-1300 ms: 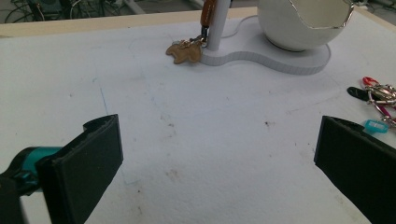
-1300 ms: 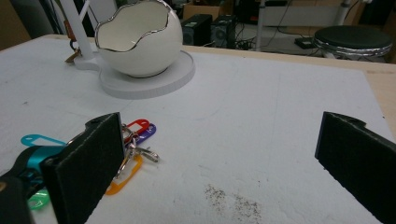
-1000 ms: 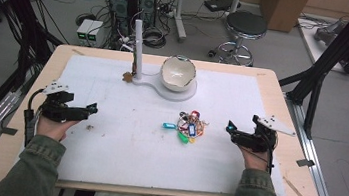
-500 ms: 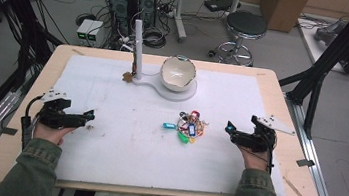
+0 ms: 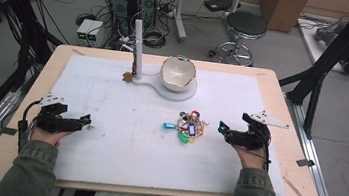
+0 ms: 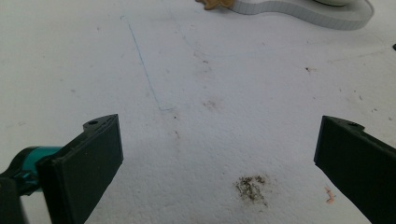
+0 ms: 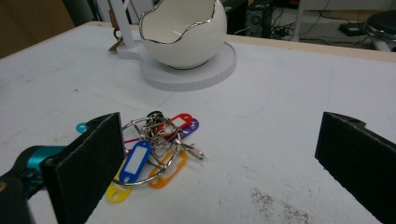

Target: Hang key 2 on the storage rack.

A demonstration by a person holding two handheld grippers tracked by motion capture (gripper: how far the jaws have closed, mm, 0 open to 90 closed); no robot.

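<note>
1 bunch of key tags (image 7: pixel 156 149) lies before the right gripper (image 7: pixel 219 158), fingers apart.

Left gripper (image 6: pixel 219 154) is held low over the white mat (image 6: pixel 196 79), jaws spread wide with nothing between them. A dark smudge (image 6: pixel 252 188) is seen on the mat between the jaws. White stand base (image 6: pixel 303 13) is seen at the top edge, a small brown object (image 6: pixel 214 4) beside it.

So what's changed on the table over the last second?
The left gripper has slid slightly back toward the person, empty and open. The right gripper stayed put, jaws wide apart, beside the bunch of coloured plastic key tags on metal rings. The white egg-shaped bowl on its white stand hasn't moved.
</note>
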